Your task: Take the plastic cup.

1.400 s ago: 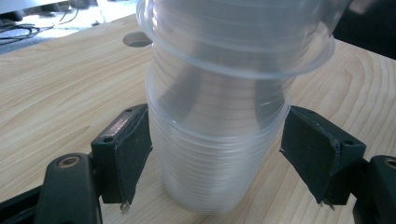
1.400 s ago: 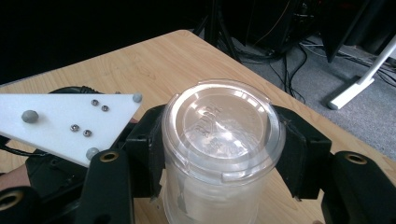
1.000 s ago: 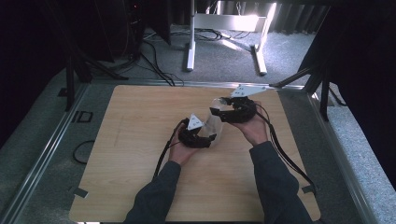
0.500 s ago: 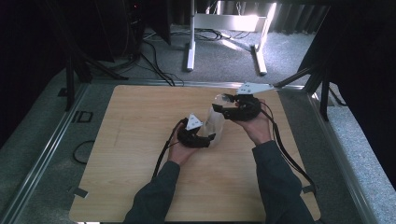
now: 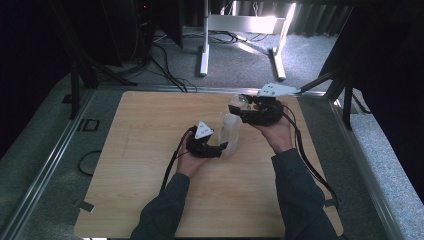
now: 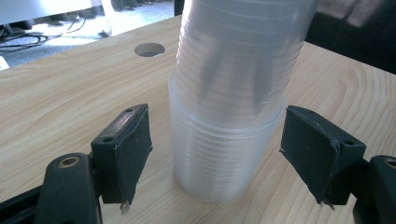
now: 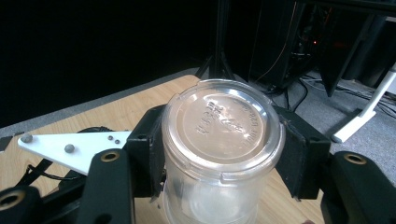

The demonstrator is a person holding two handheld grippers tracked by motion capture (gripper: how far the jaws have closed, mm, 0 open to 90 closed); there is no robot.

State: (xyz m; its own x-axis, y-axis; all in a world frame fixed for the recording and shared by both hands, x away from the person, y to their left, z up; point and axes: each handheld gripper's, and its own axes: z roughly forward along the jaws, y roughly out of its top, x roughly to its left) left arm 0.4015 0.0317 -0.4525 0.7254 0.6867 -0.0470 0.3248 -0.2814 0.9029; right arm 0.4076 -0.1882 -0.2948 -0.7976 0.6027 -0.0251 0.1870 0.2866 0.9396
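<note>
A stack of clear plastic cups (image 6: 229, 126) stands upside down near the middle of the wooden table (image 5: 140, 150), nested one over another, with nothing inside them that I can make out. The left gripper (image 5: 226, 148) sits low beside the stack's base, its jaws either side of the cups with a gap showing, not pressing. The right gripper (image 7: 223, 151) is clamped on a clear cup (image 7: 219, 154) at the top, bottom face up with embossed lettering; whether it has parted from the stack I cannot tell.
</note>
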